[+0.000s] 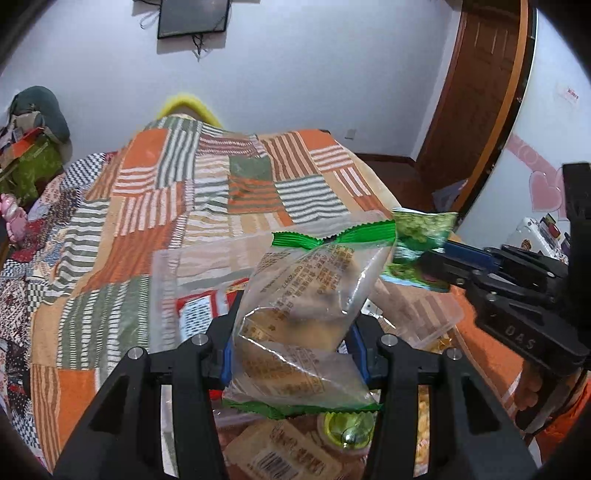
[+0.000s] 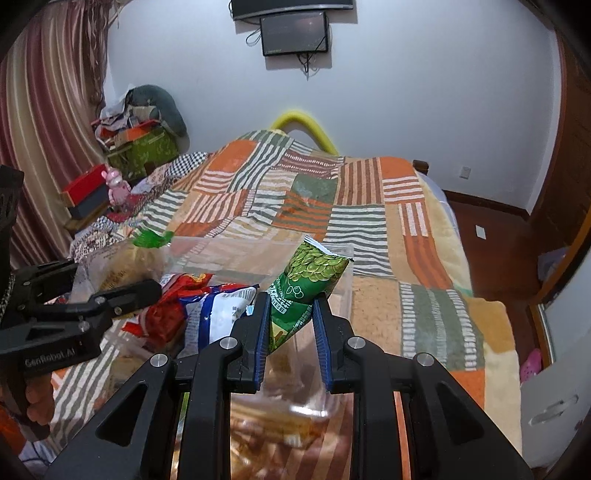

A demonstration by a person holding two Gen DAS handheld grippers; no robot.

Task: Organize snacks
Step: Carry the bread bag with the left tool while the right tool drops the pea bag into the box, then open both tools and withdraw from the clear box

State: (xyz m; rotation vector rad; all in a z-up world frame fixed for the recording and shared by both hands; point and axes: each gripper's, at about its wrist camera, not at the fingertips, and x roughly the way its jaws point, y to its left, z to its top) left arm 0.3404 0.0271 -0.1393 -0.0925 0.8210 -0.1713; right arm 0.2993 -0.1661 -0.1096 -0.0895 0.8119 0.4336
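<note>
Snacks are carried in both tools above a bed. The left tool (image 1: 295, 354) is clenched on a clear packet (image 1: 306, 314) with green crimped ends; the packet stands upright between the blue pads, its printed face toward the lens. The right tool (image 2: 291, 325) is clenched on a green pea packet (image 2: 306, 284), gripped at its lower half, the top tilted up and right. A hand (image 2: 37, 398) shows under the left tool's body.

Directly below the tools lie more snacks: a yellow-lidded cup (image 1: 347, 428) and a barcoded wrapper (image 1: 280, 458) in the left wrist view, red and blue-white bags (image 2: 199, 306) in the right wrist view. A clear plastic container (image 1: 177, 280) stands just behind them on the patchwork blanket (image 2: 369, 221).

Beyond the bed, a dark screen (image 2: 294, 33) hangs on the white wall. A wooden door (image 1: 476, 92) stands to the right.
</note>
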